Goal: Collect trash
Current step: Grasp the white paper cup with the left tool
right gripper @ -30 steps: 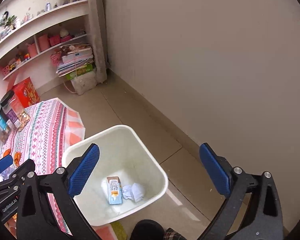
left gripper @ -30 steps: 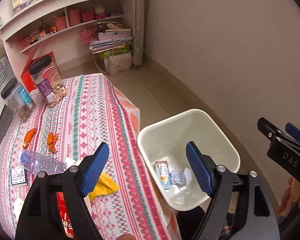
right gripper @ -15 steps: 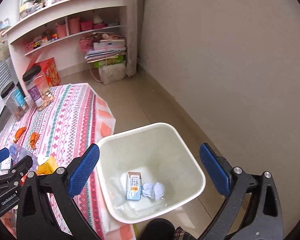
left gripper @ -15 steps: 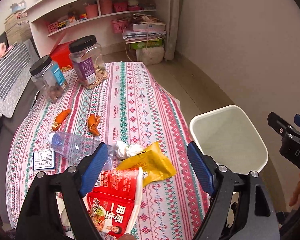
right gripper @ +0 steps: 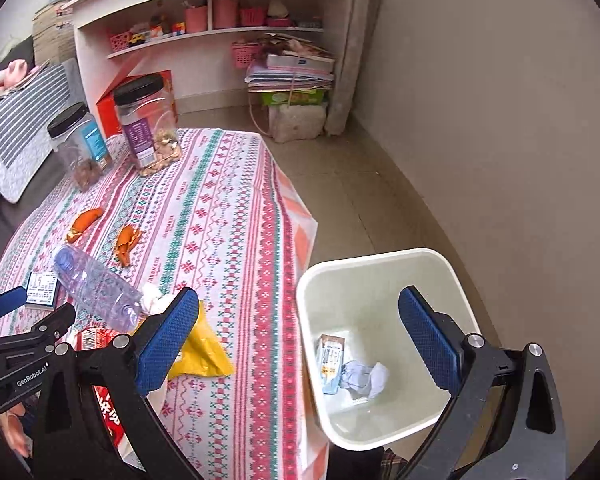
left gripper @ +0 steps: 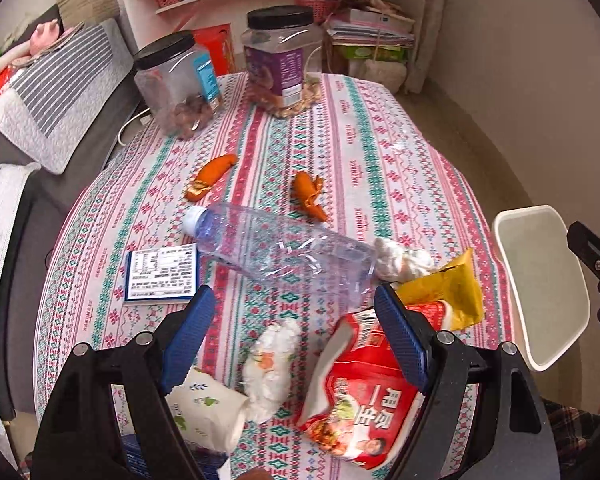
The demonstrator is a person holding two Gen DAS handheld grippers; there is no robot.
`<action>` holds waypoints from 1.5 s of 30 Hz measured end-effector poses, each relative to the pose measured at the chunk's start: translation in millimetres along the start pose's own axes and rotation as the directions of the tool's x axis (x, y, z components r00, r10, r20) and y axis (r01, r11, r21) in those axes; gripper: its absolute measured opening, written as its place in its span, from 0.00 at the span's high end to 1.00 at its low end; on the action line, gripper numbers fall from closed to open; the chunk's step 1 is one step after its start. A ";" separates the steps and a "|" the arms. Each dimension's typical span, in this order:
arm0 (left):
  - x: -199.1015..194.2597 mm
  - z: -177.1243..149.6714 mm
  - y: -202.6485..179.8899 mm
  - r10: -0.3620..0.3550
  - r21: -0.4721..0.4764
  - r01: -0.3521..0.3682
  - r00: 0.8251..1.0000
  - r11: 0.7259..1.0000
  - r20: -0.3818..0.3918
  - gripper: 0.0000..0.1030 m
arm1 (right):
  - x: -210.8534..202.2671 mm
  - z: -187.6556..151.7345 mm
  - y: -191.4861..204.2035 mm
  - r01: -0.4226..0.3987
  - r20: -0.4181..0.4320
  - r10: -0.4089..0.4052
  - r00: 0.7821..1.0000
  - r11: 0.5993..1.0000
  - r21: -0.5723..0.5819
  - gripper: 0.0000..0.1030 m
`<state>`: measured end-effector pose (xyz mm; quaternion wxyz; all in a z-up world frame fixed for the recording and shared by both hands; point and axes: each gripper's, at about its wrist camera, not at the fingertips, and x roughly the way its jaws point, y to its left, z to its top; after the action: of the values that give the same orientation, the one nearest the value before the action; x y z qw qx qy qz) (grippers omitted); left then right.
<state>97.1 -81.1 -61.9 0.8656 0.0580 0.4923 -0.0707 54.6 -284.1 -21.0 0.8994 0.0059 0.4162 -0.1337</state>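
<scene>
Trash lies scattered on the near part of the bench (left gripper: 380, 152): a clear plastic bottle (left gripper: 284, 250) on its side, a red snack bag (left gripper: 364, 392) and yellow wrapper (left gripper: 448, 288) at its right, a crumpled white tissue (left gripper: 270, 364) just near of the bottle, and two orange wrappers (left gripper: 210, 176) farther off. The left gripper (left gripper: 296, 346) hangs above the tissue, fingers spread and empty. The white bin (right gripper: 384, 264) stands on the floor right of the bench, holding a small carton (right gripper: 330, 358) and crumpled paper (right gripper: 364, 376); the right gripper (right gripper: 300, 344) hovers over its left rim, fingers spread, empty.
</scene>
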 end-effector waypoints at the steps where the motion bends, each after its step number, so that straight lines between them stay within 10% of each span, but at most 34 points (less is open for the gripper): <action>1: 1.1 -0.1 8.6 0.003 -0.012 -0.003 1.000 1.000 -0.010 0.23 | 1.3 1.2 6.9 -0.014 -0.005 0.014 1.000 1.000 -0.007 0.07; 18: 10.2 -51.1 83.6 0.010 0.093 0.013 0.969 0.996 -0.246 0.10 | 9.8 2.9 94.9 -0.145 -0.057 0.137 0.989 0.976 -0.163 0.07; 31: 34.7 -71.3 115.5 -0.192 -0.263 0.082 0.884 0.961 -0.426 0.10 | 12.0 -0.6 101.3 -0.145 -0.068 0.135 0.989 0.972 -0.185 0.07; 41: 70.0 -38.9 107.5 -0.133 -0.301 0.022 0.925 0.953 -0.355 0.10 | 12.8 2.3 89.9 -0.124 -0.062 0.115 0.991 0.978 -0.167 0.07; 45: 64.8 -35.2 82.5 -0.112 -0.173 0.049 0.920 0.984 -0.376 0.35 | 10.5 5.6 95.0 -0.137 -0.054 0.130 0.990 0.975 -0.172 0.07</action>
<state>115.0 1.8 -133.0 0.7505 -0.0195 0.6584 -0.0540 88.6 -195.7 -34.8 0.8943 -0.0425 0.4440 -0.0357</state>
